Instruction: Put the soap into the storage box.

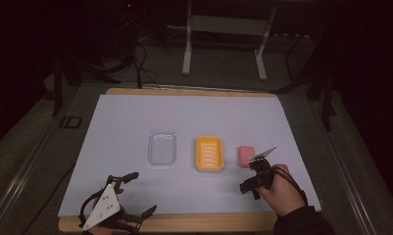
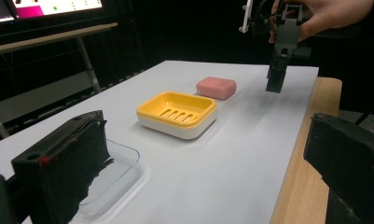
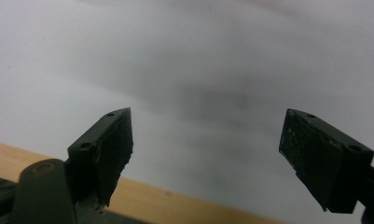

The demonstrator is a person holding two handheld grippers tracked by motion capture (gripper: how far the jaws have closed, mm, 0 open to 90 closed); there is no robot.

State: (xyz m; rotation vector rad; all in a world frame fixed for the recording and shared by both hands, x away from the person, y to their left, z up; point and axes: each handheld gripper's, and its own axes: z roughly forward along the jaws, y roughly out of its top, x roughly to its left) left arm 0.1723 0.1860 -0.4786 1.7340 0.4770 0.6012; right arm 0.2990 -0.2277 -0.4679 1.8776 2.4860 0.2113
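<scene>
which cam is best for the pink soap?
Left gripper view: the pink soap shows close and side-on, lying on the white sheet behind the yellow dish. In the high view it is small, with the right gripper at its near edge. The right gripper view faces white sheet and wooden edge.

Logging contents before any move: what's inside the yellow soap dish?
Nothing: the dish shows just its slotted floor. The pink soap lies apart on the sheet. Whatever is beneath the dish is covered.
</scene>
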